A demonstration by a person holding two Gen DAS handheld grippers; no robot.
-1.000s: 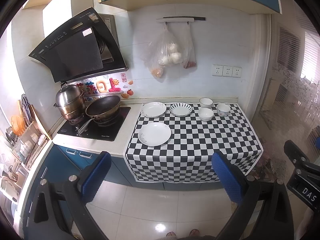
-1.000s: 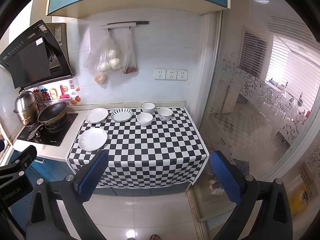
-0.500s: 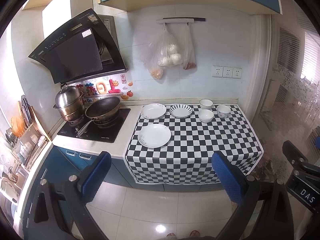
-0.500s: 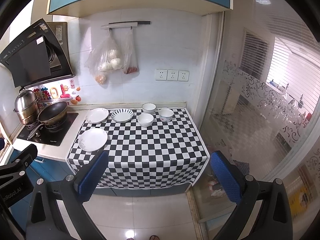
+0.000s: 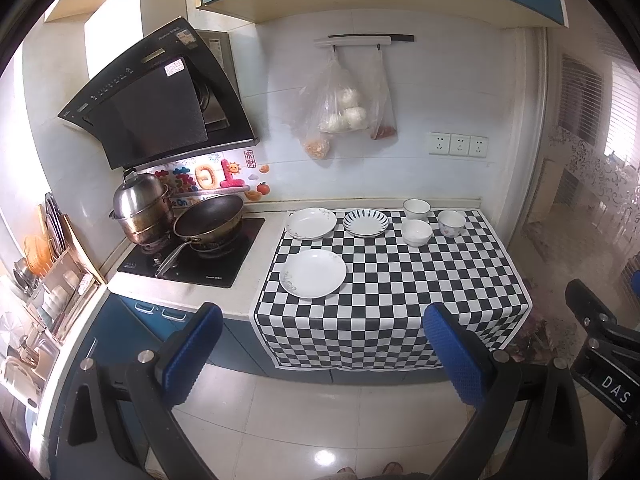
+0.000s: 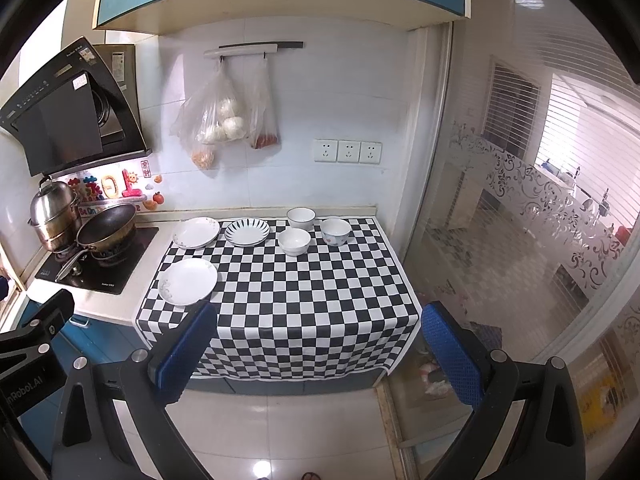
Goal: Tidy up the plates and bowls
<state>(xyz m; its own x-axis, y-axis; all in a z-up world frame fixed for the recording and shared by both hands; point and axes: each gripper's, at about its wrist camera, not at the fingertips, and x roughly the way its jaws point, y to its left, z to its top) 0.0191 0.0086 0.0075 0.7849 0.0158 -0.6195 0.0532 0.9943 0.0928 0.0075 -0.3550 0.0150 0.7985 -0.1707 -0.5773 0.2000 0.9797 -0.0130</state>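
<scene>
Well ahead of both wide-open, empty tongs, left gripper point(image 5: 320, 344) and right gripper point(image 6: 320, 340): approach step only, nothing stacked; next, probably reach near plate point(image 5: 313, 273), then bowls point(image 5: 417, 232).

The counter point(image 5: 256, 280) wears a checkered cloth point(image 5: 400, 280) (three plates point(image 5: 313, 273), three bowls point(image 5: 416, 232)), beside a hob point(image 5: 216, 268).

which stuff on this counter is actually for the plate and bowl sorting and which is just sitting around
For the job:
two plain white round plates
blue-striped white plate
three small white bowls

Just lying about:
dark frying pan
steel steamer pot
hanging plastic bags of food
checkered black-and-white cloth
</scene>
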